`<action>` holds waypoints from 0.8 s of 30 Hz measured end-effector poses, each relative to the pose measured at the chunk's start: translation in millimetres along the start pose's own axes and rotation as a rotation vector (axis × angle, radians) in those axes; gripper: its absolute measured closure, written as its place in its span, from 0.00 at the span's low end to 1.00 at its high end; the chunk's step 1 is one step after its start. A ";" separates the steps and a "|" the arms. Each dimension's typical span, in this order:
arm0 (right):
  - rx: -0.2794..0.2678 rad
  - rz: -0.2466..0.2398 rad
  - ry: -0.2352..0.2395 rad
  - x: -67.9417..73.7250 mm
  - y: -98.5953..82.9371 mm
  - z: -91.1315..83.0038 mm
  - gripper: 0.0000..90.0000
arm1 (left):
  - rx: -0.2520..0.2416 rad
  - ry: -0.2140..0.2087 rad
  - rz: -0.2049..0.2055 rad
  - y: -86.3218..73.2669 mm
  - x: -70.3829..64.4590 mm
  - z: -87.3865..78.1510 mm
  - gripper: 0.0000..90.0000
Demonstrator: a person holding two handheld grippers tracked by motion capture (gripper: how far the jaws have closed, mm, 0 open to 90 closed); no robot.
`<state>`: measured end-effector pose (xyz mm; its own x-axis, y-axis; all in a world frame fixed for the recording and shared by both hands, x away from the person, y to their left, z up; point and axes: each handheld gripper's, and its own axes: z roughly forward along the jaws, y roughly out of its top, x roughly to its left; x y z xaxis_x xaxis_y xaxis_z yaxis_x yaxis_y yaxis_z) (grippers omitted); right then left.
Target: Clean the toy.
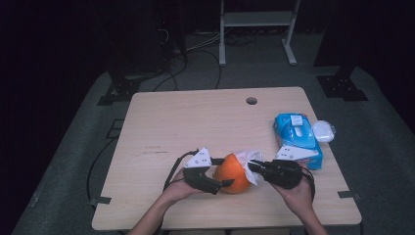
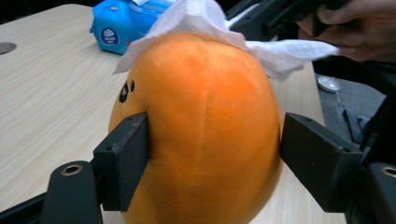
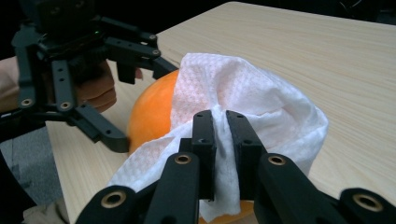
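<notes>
On the blue pack [image 2: 122,25] — unreadable round logo [image 2: 108,36].

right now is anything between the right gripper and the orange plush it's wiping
Yes: the white wet wipe. The right gripper is shut on a fold of it, and the sheet is draped over the top of the orange plush toy, which the left gripper clamps at its sides.

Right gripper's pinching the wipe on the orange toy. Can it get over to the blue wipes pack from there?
Probably yes: the blue wipes pack lies just beyond the right gripper, bare table around. But it is shut on the white wipe, which would drag along.
</notes>
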<state>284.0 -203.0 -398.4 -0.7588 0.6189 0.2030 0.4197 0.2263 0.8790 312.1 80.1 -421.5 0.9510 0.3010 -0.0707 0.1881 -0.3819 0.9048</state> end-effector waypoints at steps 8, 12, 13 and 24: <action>0.003 -0.066 0.090 22.1 4.6 5.2 0.91 | 0.031 0.015 -0.002 -4.5 -2.0 8.5 0.26; 0.023 -0.131 0.068 36.3 9.7 11.2 0.91 | 0.039 0.011 0.037 -3.9 -10.1 11.8 0.31; 0.018 -0.123 0.063 33.4 9.3 10.6 0.91 | 0.038 0.008 0.036 -4.0 -10.5 11.8 0.32; -0.002 -0.057 -0.018 9.7 3.4 -3.5 0.91 | 0.037 0.000 0.059 -5.6 -14.6 17.1 0.29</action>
<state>276.3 -198.9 -391.9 -0.7724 0.6183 0.1453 0.3755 0.2600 0.8896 301.4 62.9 -432.7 0.9608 0.2768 -0.0181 0.1409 -0.4308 0.8914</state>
